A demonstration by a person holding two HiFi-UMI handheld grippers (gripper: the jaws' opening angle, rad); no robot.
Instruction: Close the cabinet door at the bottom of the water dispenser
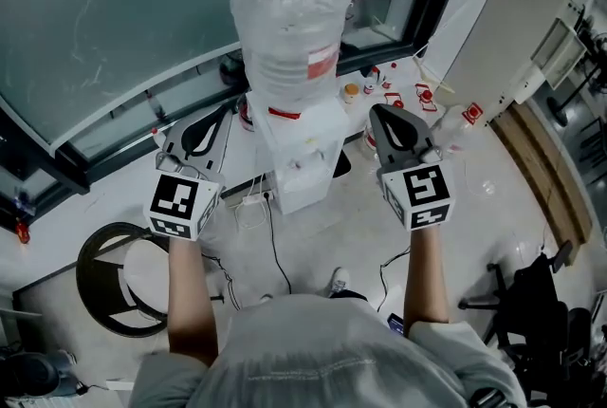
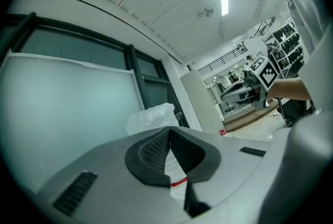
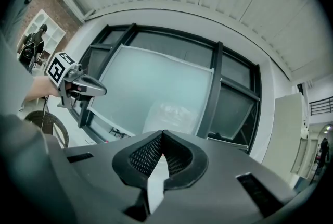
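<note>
I find the left hand-held gripper (image 1: pixel 226 112) and right hand-held gripper (image 1: pixel 377 115) shut and empty, flanking the water dispenser (image 1: pixel 302 159) on the floor. Its bottom cabinet door lies well below both, unseen, and neither is nearer.

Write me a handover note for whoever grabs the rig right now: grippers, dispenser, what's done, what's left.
Left gripper: shut, nothing between the jaws.
Right gripper: shut, nothing between the jaws.
Both are held up clear of the water dispenser, one on each side, touching nothing.
The dispenser stands against the window wall, with the plastic-wrapped bottle on top.
The cabinet door at the bottom is out of sight in all three views, so whether it is closed can't be confirmed.
Left to do: probably look low at the front, and push the door shut if it stands open.
</note>
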